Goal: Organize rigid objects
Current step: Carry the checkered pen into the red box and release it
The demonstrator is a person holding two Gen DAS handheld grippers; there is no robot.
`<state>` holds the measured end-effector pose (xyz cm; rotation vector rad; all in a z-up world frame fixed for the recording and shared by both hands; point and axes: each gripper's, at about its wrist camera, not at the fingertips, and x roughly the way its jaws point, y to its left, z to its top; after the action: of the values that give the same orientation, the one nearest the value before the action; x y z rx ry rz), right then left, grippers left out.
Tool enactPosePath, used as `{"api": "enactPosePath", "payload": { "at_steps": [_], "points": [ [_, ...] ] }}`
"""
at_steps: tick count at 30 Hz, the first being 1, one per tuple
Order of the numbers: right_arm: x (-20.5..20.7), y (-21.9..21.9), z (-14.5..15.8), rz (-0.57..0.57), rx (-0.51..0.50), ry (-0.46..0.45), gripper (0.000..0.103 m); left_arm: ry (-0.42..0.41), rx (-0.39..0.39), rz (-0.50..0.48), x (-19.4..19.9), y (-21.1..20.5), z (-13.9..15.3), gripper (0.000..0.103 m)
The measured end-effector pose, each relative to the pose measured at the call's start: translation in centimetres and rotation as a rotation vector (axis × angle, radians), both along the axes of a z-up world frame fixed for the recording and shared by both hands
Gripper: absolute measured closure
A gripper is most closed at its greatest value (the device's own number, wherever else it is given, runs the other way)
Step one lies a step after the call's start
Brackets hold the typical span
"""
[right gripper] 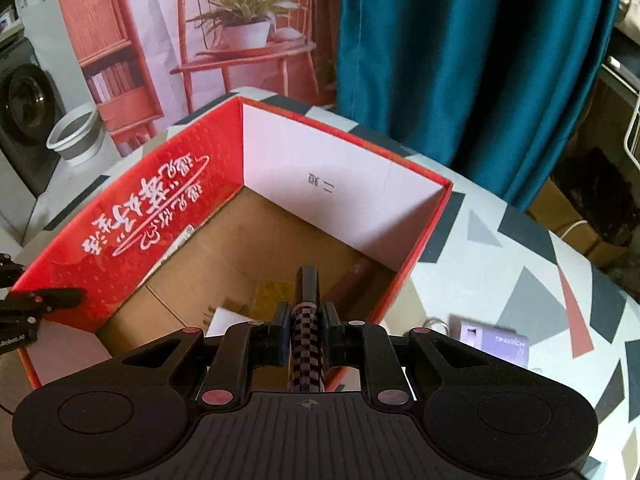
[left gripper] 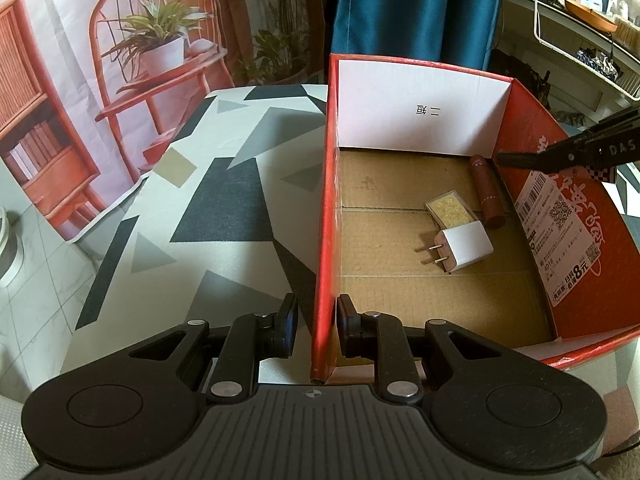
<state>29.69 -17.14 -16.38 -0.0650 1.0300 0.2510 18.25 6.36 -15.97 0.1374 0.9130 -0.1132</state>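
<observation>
Table: patterned cloth, lower left.
Left gripper: clenched on red box wall.
Right gripper: grasping checkered stick, tip blurred.

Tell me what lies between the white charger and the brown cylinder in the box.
A flat gold packet lies between the white charger and the brown cylinder, clearest in the left wrist view.

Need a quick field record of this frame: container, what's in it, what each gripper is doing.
container: red box, open top, on patterned table
contents: white plug adapter, gold card, brown cylinder
left gripper: shut on the box's wall
right gripper: shut on a black checkered tool, above the box
outside box: purple item on table, blurred
</observation>
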Motion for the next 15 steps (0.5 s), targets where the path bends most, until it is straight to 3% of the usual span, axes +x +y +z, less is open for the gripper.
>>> {"api": "enactPosePath", "payload": {
  "at_steps": [10,15],
  "points": [
    [-0.15,0.35,-0.37,0.027,0.001,0.01,0.087,0.0,-0.001,0.001,0.0,0.0,0.0,0.08],
    [-0.47,0.31,0.07,0.043,0.011,0.002,0.082,0.0,0.0,0.001,0.0,0.03,-0.02,0.08]
  ]
}}
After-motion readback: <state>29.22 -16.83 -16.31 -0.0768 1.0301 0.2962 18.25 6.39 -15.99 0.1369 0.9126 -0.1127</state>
